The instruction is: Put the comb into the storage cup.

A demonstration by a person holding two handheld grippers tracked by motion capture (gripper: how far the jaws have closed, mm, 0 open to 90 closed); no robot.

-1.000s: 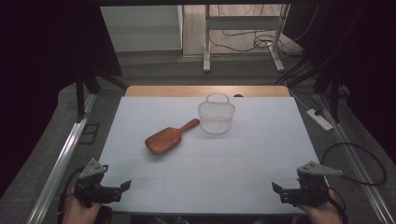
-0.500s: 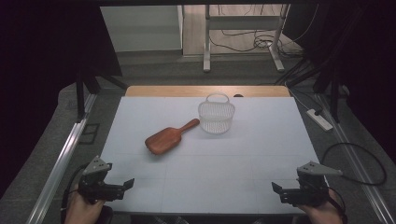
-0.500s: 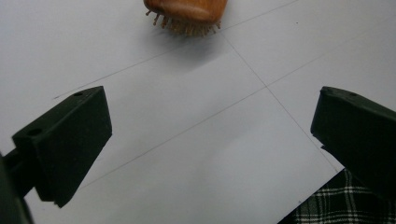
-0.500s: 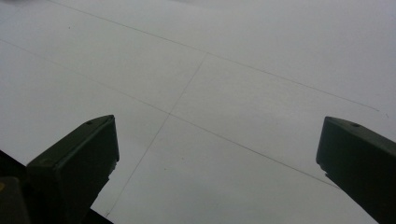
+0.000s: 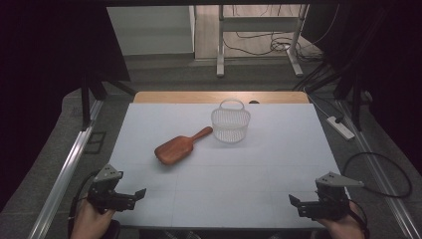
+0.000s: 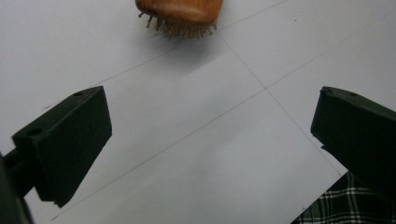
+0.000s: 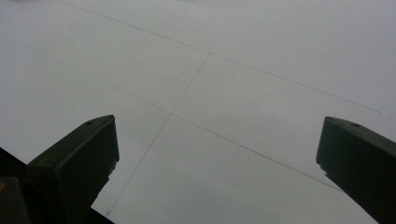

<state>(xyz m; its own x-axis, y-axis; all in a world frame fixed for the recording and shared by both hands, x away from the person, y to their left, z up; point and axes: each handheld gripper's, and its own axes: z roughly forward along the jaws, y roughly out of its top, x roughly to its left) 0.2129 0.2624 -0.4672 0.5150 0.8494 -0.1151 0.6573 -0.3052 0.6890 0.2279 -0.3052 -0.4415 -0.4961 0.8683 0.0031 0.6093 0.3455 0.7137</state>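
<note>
A brown wooden hairbrush (image 5: 178, 146) lies bristles down on the white table, its handle pointing toward a small white wire basket (image 5: 230, 124) behind it to the right. My left gripper (image 5: 135, 194) hovers open at the table's near left corner, aimed toward the middle. In the left gripper view the brush head (image 6: 180, 11) with its bristles sits at the top edge, well beyond the wide-apart jaws. My right gripper (image 5: 296, 203) is open at the near right corner, with bare white table between its jaws in the right gripper view.
The white tabletop (image 5: 259, 164) has faint grid lines. A wooden strip (image 5: 214, 97) runs along its far edge. A metal rail (image 5: 64, 174) lies left of the table. A power strip (image 5: 340, 127) and cables lie on the floor to the right.
My left gripper has shifted slightly right and inward over the table's near left corner. The right gripper, brush and basket have stayed put.
</note>
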